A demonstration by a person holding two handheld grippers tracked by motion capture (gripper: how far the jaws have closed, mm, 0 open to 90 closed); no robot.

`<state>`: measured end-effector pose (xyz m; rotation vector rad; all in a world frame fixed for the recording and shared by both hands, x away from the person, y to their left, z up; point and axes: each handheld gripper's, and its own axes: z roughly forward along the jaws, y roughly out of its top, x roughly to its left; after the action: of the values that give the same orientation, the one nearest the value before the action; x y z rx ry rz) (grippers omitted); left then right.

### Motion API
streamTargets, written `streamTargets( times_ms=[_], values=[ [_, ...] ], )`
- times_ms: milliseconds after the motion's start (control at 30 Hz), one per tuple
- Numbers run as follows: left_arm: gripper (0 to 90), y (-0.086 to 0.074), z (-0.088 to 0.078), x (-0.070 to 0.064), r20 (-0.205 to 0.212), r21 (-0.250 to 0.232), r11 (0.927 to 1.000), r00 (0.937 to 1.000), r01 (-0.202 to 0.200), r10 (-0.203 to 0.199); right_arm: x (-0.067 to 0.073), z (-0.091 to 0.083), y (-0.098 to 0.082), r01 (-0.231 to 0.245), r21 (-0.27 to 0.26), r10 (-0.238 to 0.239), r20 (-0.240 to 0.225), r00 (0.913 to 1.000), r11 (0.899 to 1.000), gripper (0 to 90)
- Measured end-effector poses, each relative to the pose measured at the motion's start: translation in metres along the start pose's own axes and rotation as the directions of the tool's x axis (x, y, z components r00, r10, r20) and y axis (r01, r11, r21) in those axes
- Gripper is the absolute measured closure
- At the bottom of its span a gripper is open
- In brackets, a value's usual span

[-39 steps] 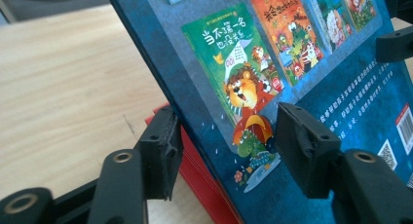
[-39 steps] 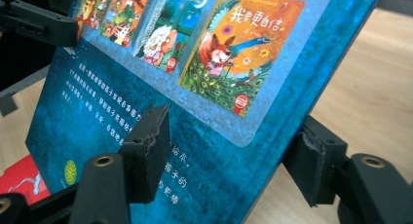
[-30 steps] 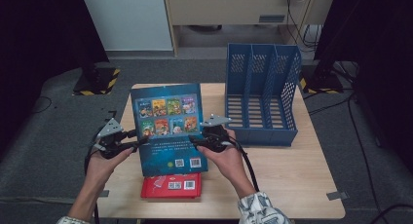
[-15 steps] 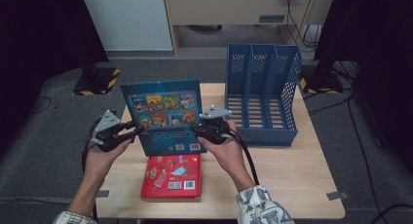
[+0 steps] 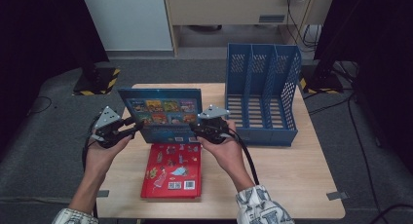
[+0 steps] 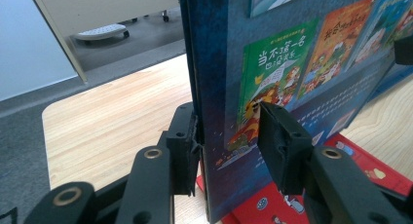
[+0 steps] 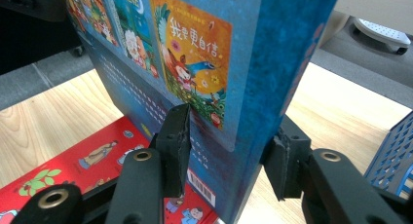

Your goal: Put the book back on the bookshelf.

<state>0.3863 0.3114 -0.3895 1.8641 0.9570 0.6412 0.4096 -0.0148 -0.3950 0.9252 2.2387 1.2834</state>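
Both claws are clamped on the blue book, left claw and right claw each pinching a side, book upright above the red book on the worktop.

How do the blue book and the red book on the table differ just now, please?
The blue book stands upright, lifted, clamped at its side edges by the left tool and right tool; the red book lies flat on the table, untouched. Both covers carry cartoon pictures.
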Motion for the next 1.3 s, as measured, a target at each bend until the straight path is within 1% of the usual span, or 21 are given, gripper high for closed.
streamTargets(
  times_ms=[133, 200, 300, 333, 467, 567, 633, 700, 767, 800, 900, 933, 1000, 1100, 1133, 1167, 1200, 1300],
  values=[
    [58.4, 0.001, 0.0, 0.002, 0.002, -0.007, 0.9999, 0.9999, 0.016, -0.016, 0.001, -0.004, 0.0, -0.014, -0.005, 0.014, -0.01, 0.9998, 1.0, 59.0],
    [58.0, 0.0, 0.001, 0.002, 0.003, -0.01, 0.9998, 0.9999, 0.015, -0.015, 0.003, -0.007, 0.001, -0.003, -0.011, 0.003, -0.014, 0.9999, 1.0, 60.6],
    [57.8, -0.003, 0.004, 0.003, 0.004, -0.001, 0.9998, 0.9998, 0.018, -0.018, 0.003, -0.008, 0.0, 0.006, -0.008, -0.006, -0.018, 0.9998, 1.0, 61.7],
    [57.4, -0.004, 0.004, 0.004, 0.005, -0.007, 0.9997, 0.9997, 0.025, -0.025, 0.003, -0.008, -0.001, 0.002, -0.004, -0.002, -0.024, 0.9997, 1.0, 62.2],
    [56.3, -0.002, 0.004, 0.003, 0.004, -0.012, 0.9993, 0.9994, 0.034, -0.034, 0.004, -0.009, -0.001, -0.001, -0.008, 0.001, -0.029, 0.9996, 1.0, 63.0],
    [56.0, 0.0, 0.003, 0.004, 0.009, -0.018, 0.9991, 0.9993, 0.038, -0.037, 0.004, -0.012, -0.001, -0.003, -0.017, 0.003, -0.037, 0.9993, 1.0, 63.7],
    [55.7, 0.002, 0.002, 0.004, 0.013, -0.026, 0.9988, 0.9991, 0.04, -0.04, 0.005, -0.017, 0.001, -0.002, -0.029, 0.001, -0.048, 0.9988, 1.0, 65.1],
    [55.4, 0.001, 0.003, 0.004, 0.015, -0.014, 0.9995, 0.9995, 0.03, -0.029, 0.006, -0.018, 0.0, -0.004, -0.03, 0.002, -0.054, 0.9986, 1.0, 65.8],
    [55.1, -0.002, 0.006, 0.005, 0.016, 0.0, 0.9996, 0.9994, 0.029, -0.029, 0.006, -0.019, -0.003, -0.005, -0.024, 0.004, -0.064, 0.998, 1.0, 66.9],
    [54.8, -0.003, 0.006, 0.005, 0.017, -0.013, 0.9995, 0.9994, 0.029, -0.029, 0.007, -0.018, -0.005, -0.005, -0.021, 0.004, -0.069, 0.9976, 1.0, 67.4],
    [53.8, -0.004, 0.007, 0.006, 0.018, -0.02, 0.999, 0.9991, 0.039, -0.039, 0.009, -0.018, -0.007, -0.01, -0.025, 0.008, -0.076, 0.9971, 1.0, 68.1],
    [52.1, -0.003, 0.007, 0.005, 0.021, -0.026, 0.9983, 0.9984, 0.053, -0.052, 0.009, -0.019, -0.009, -0.017, -0.026, 0.015, -0.082, 0.9965, 1.0, 68.7],
    [49.6, -0.002, 0.009, 0.005, 0.019, -0.027, 0.9982, 0.9984, 0.053, -0.052, 0.01, -0.019, -0.009, -0.013, -0.028, 0.011, -0.092, 0.9957, 1.0, 69.5],
    [49.4, -0.003, 0.009, 0.006, 0.029, -0.031, 0.9982, 0.9983, 0.051, -0.05, 0.013, -0.021, -0.011, -0.013, -0.033, 0.01, -0.095, 0.9954, 0.999, 70.2],
    [49.3, -0.003, 0.008, 0.007, 0.037, -0.032, 0.9984, 0.9983, 0.046, -0.045, 0.015, -0.023, -0.014, -0.014, -0.048, 0.009, -0.108, 0.9941, 0.999, 69.9],
    [49.2, -0.003, 0.008, 0.007, 0.037, -0.032, 0.9984, 0.9983, 0.046, -0.045, 0.015, -0.023, -0.014, -0.014, -0.048, 0.009, -0.108, 0.9941, 0.999, 69.9],
    [49.0, -0.003, 0.008, 0.007, 0.04, -0.028, 0.9988, 0.9985, 0.04, -0.039, 0.017, -0.024, -0.016, -0.006, -0.06, -0.001, -0.115, 0.9933, 0.998, 68.8],
    [48.2, -0.003, 0.008, 0.007, 0.038, -0.029, 0.9989, 0.9986, 0.037, -0.036, 0.018, -0.024, -0.015, -0.002, -0.066, -0.006, -0.125, 0.9922, 0.998, 68.0]
  ],
)
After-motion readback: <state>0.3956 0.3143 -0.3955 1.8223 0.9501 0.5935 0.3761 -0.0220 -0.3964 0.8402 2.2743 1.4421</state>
